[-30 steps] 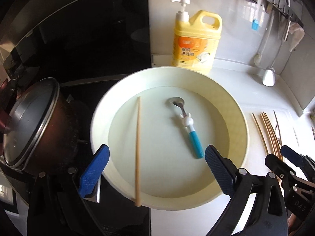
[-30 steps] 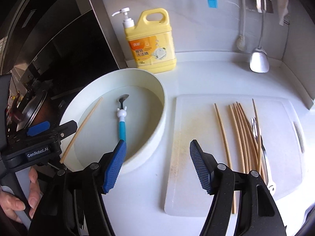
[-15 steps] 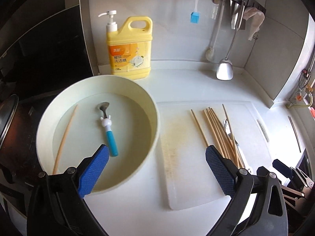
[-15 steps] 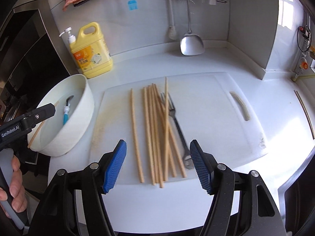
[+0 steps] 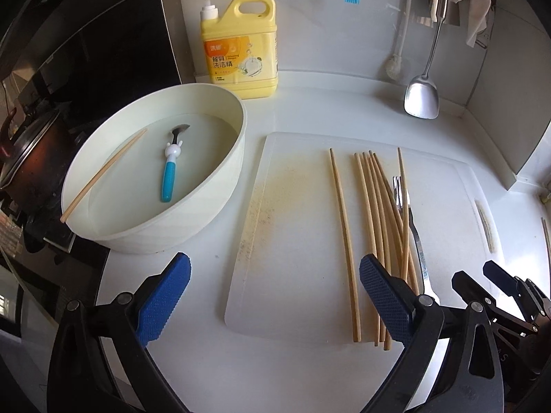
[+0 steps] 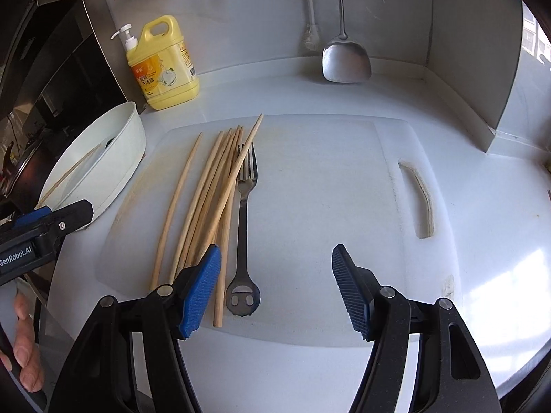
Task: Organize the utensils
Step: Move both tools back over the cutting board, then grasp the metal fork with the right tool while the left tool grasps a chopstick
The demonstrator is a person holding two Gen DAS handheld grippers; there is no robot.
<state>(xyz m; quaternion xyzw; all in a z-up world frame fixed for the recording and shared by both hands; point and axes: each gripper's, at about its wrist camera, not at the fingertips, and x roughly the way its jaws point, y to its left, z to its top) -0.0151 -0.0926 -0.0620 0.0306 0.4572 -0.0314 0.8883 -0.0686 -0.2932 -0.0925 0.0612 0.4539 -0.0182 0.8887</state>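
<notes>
Done: I count one chopstick (image 5: 103, 175) and a spoon (image 5: 169, 168) in the basin (image 5: 220, 203).
Left: chopsticks (image 6: 206, 199) and fork (image 6: 244, 206) on the board (image 6: 327, 189).
Jaws: my left gripper (image 5: 272, 303) and right gripper (image 6: 275, 289) both gape, empty.

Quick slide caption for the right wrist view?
Open right gripper above cutting board holding chopsticks and fork.

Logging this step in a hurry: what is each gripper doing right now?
Left gripper: open, holding nothing, above the cutting board.
Right gripper: open, holding nothing.
</notes>
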